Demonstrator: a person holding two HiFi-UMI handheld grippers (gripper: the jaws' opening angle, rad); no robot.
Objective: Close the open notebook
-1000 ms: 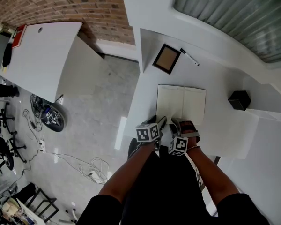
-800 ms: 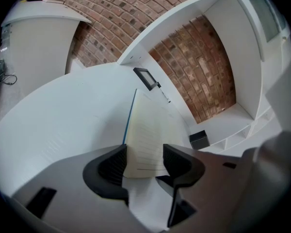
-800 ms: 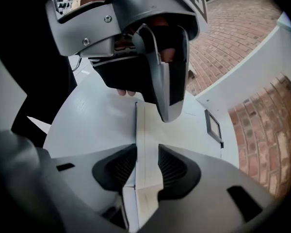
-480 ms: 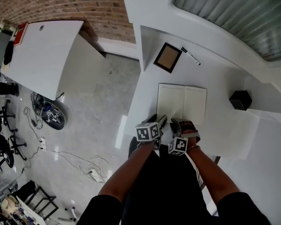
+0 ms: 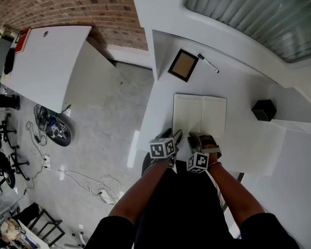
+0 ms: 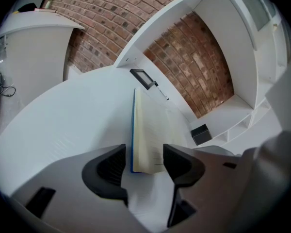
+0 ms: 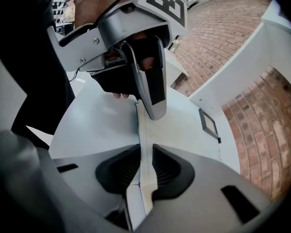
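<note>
Nearby, the open notebook [image 5: 199, 115] lies flat on the counter [image 5: 246, 95]; the left gripper [image 6: 144, 155] has its fingers spread at the near edge. The right gripper [image 7: 145, 168] fingers are closing, that edge between them, not yet pinched.

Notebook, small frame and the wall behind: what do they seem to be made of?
Notebook: matte cream paper pages; a thin blue cover edge, probably card.
Frame: dark rim, material unclear, around a brown matte panel, perhaps cork or card.
Wall: rough red brick with pale mortar joints.
</note>
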